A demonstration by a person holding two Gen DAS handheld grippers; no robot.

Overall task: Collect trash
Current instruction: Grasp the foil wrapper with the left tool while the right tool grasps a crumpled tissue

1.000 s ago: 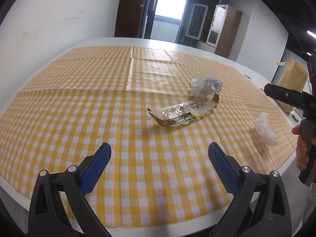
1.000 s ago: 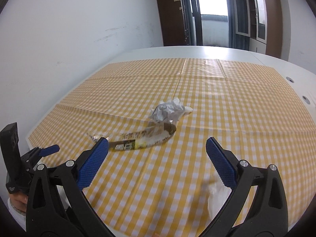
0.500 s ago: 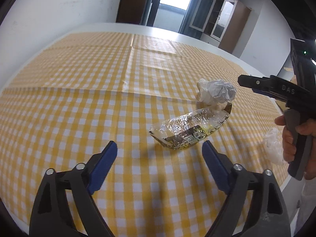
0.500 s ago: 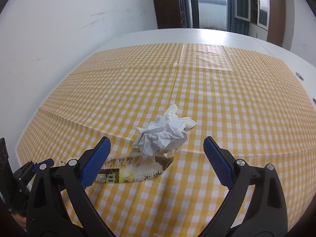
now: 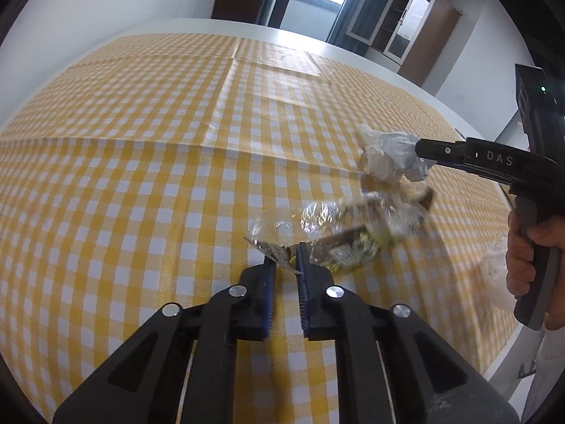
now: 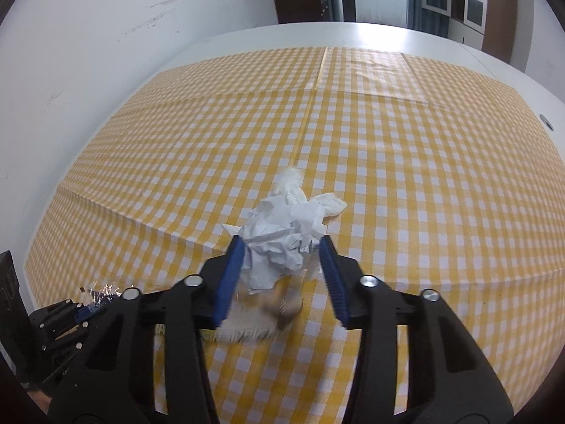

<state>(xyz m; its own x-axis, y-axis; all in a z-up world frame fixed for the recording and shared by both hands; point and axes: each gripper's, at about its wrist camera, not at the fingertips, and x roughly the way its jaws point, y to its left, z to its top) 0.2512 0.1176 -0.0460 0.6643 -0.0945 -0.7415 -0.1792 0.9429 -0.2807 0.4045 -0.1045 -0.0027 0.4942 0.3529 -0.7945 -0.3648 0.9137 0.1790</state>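
Our left gripper [image 5: 284,259] has just closed, pinching the near end of the clear foil wrapper [image 5: 339,233]. Our right gripper [image 6: 280,259] has been closing around the crumpled paper ball [image 6: 282,236], pads against its sides. Both lie on the yellow checked tablecloth [image 5: 141,162] covering a white table [image 6: 353,35], cabinets [image 5: 399,39] behind.

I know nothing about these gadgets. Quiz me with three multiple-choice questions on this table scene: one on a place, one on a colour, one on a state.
1. The crumpled paper ball sits:
A. between the right claw's pads
B. on the floor
C. inside a cupboard

2. The checked tablecloth is:
A. red and white
B. yellow and white
C. green and white

3. The left claw is:
A. wide open
B. out of sight
C. shut on the shiny wrapper

Answers: 1 A, blue pads flank the paper; 2 B, the checks show it; 3 C, its pads pinch the wrapper's corner.
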